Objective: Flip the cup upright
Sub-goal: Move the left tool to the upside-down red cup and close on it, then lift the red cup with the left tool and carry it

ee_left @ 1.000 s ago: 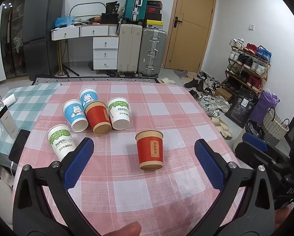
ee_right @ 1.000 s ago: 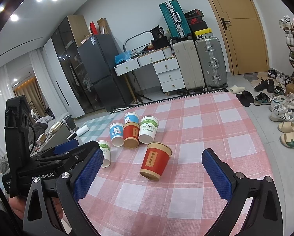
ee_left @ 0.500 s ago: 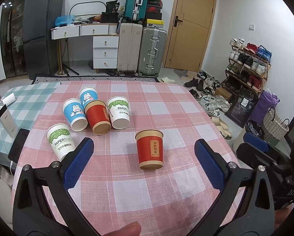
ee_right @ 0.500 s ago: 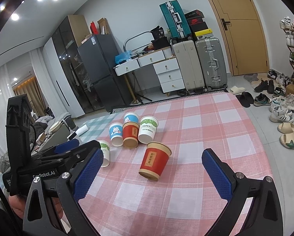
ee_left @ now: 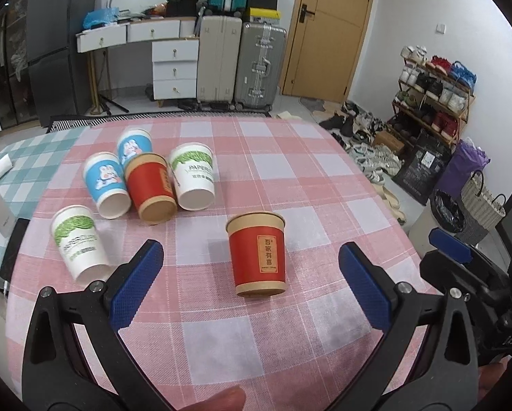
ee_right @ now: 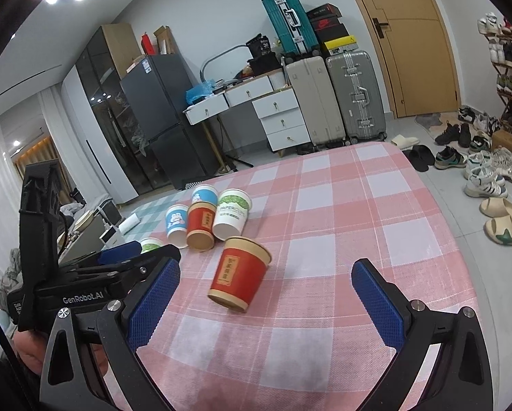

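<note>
A red paper cup [ee_left: 258, 254] with a tan kraft rim stands on the pink checked cloth [ee_left: 290, 178], ahead of and between the spread blue ribbed pads of the left claw [ee_left: 251, 277]. The right claw [ee_right: 263, 294] gapes equally wide, cup just ahead, left of centre. Five more paper cups [ee_left: 150, 185] cluster beyond-left.

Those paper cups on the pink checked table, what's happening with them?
A person holds a two-finger gripper in each hand, and both the left gripper and the right gripper are open and holding nothing. Between their blue pads stands a lone red paper cup with a brown rim, apart from a cluster of five cups on the pink checked tablecloth. The red cup's wider end faces the cloth, so it looks upside down and not yet flipped.
</note>
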### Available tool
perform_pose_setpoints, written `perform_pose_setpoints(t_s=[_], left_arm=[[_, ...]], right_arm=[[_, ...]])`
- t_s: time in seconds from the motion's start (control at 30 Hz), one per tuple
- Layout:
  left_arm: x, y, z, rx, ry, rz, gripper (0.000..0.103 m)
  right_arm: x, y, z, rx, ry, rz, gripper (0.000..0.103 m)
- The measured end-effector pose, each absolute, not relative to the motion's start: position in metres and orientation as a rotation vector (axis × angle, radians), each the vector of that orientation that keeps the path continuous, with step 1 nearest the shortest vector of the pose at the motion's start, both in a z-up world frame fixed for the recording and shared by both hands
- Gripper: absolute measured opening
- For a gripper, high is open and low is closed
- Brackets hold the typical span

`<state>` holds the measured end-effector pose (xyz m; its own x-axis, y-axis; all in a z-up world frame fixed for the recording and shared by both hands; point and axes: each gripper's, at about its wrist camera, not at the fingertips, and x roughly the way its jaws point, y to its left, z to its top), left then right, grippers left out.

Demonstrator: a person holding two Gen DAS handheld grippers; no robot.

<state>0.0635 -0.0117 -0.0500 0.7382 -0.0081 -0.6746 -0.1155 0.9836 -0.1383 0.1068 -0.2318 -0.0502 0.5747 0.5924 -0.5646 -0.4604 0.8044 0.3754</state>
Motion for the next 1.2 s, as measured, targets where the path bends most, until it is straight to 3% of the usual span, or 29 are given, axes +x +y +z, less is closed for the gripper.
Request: perform_pose_setpoints(t_s=[0.47,0.5,0.63,0.7,0.9,1.2], left_arm=[[0.193,-0.023,-0.148,-0.152,1.014,-0.013,0.100],[0.198,-0.023,-0.153,-0.158,1.023,-0.023,0.097],[0.211,-0.023,-0.174,-0.184,1.084,-0.050,0.062],[0.211,-0.021,-0.174,-0.206,1.081,-0.070,0.061],[0.191,-0.018,-0.143,-0.233,1.042,-0.102,0.060],[0.095,0.003,-0.039,-0.236,0.910,-0.102,0.060]], right_arm=[[0.173,-0.244,-0.109,0.288,0.839,0.611,0.102],[0.175,-0.244,-0.112,0.292,0.844,0.611,0.102],[0.176,-0.244,-0.115,0.293,0.853,0.606,0.102],[0.173,-0.245,-0.112,0.293,0.850,0.602,0.102],[0.152,-0.246,-0.091,0.280,0.822,0.599,0.102],[0.099,-0.228,-0.053,0.268,0.810,0.644,0.102]])
